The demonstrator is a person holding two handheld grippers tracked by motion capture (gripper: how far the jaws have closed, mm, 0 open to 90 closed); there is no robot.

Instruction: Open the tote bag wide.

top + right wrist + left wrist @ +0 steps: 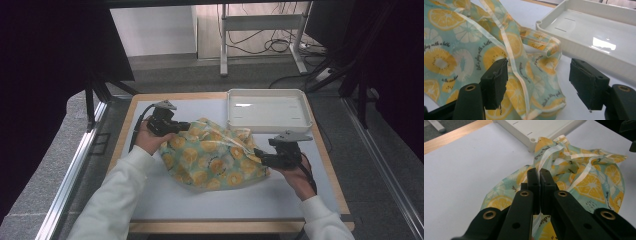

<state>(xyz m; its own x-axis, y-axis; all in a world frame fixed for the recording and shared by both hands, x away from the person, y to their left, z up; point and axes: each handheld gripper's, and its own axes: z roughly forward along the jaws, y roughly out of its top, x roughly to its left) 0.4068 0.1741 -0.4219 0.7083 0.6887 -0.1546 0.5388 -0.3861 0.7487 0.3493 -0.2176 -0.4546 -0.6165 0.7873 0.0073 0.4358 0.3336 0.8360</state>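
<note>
Lemon-printed fabric bag [215,155] lies crumpled mid-counter beside the white plastic tray [306,120] — your left tool [176,126] pinches its white ribbon [545,157], your right tool [539,85] gapes at the hem, so tidying has barely begun.

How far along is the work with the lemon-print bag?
Early. Left tongs are shut on the white ribbon of the crumpled lemon-print fabric bag. Right tongs are open at the bag's far edge, gripping nothing. The bag is not yet laid flat, and the white plastic tray holds nothing.
</note>
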